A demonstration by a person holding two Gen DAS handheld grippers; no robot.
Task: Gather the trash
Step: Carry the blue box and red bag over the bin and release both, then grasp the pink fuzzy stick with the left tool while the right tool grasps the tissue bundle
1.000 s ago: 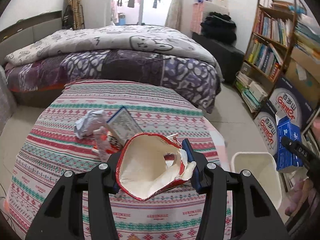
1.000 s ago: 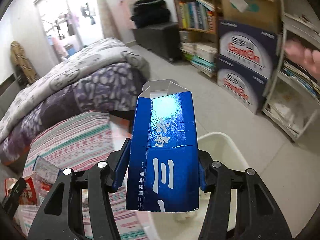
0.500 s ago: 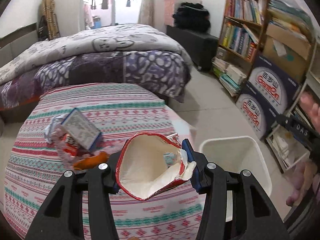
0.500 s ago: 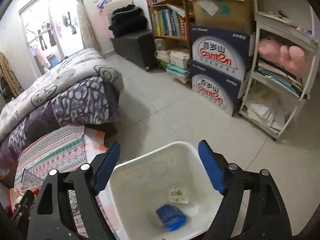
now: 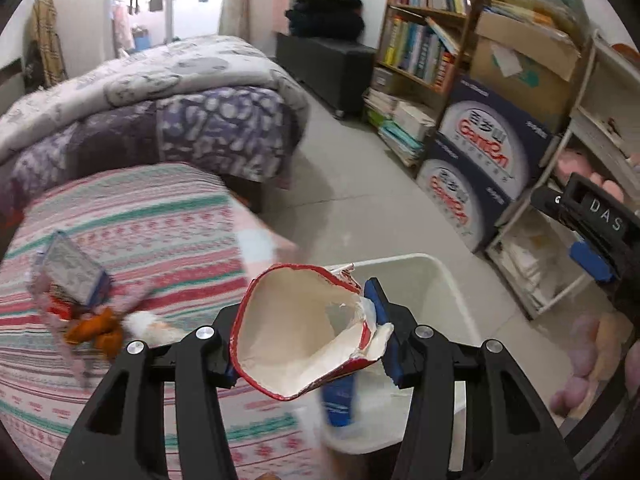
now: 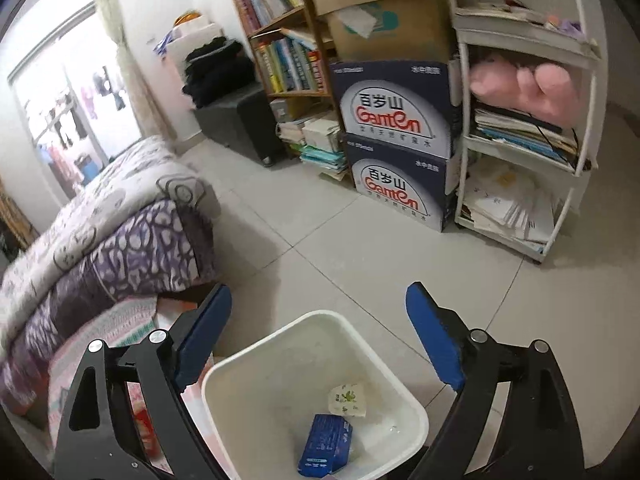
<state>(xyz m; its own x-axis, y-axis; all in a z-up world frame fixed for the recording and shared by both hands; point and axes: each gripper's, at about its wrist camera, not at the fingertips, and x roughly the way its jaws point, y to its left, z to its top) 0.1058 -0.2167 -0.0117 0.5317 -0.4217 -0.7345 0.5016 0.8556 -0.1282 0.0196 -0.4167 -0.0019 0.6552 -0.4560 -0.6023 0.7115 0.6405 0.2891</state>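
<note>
Trash wrapper [image 5: 304, 336], red outside and white inside, sits pinched in the left gripper [image 5: 306, 340], mouth facing the camera, right at the near rim of the white bin [image 6: 404, 392]; likely poised for a drop; right gripper [image 6: 320, 344] hangs over the bin with fingers spread and nothing between them; blue carton [image 6: 325, 444] and a small paper packet [image 6: 347, 400] lie on the bin floor; beyond the bin, more litter [image 5: 80, 296] waits on the striped cloth [image 5: 160, 232].
</note>
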